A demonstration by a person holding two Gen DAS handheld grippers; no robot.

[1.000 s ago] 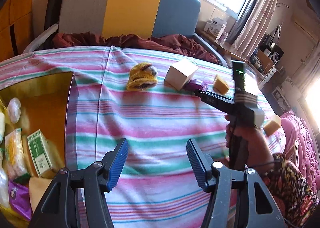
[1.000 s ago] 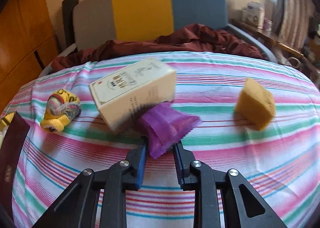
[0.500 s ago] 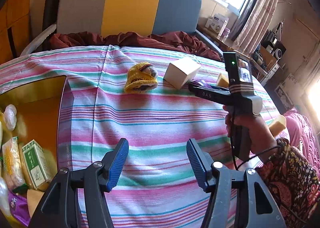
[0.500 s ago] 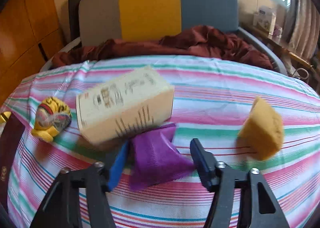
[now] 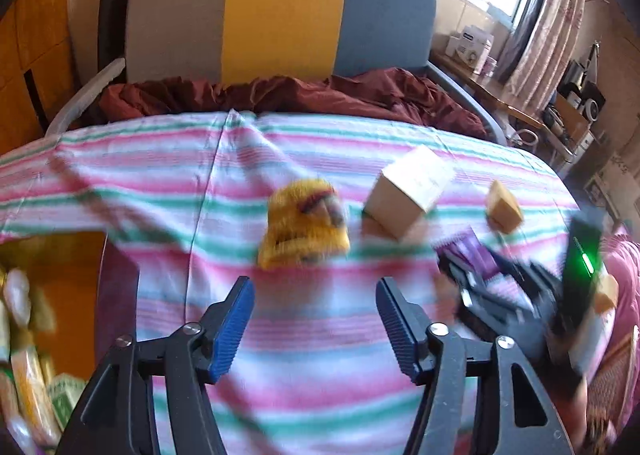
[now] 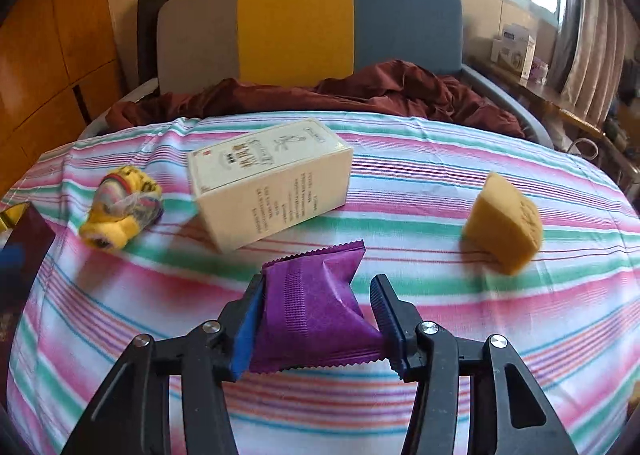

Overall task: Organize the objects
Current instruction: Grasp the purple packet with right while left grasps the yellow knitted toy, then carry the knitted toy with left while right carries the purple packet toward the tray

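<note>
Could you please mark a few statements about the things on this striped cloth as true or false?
1. The purple packet sits between the right gripper's fingers. True; its jaws are closing with the packet between them.
2. The cream box stands upright. False: it lies on its side on the striped cloth.
3. In the right wrist view, the yellow sponge lies right of the box, apart from it. True.
4. The yellow knitted toy rests on top of the box. False: it lies on the cloth, left of the box.
</note>
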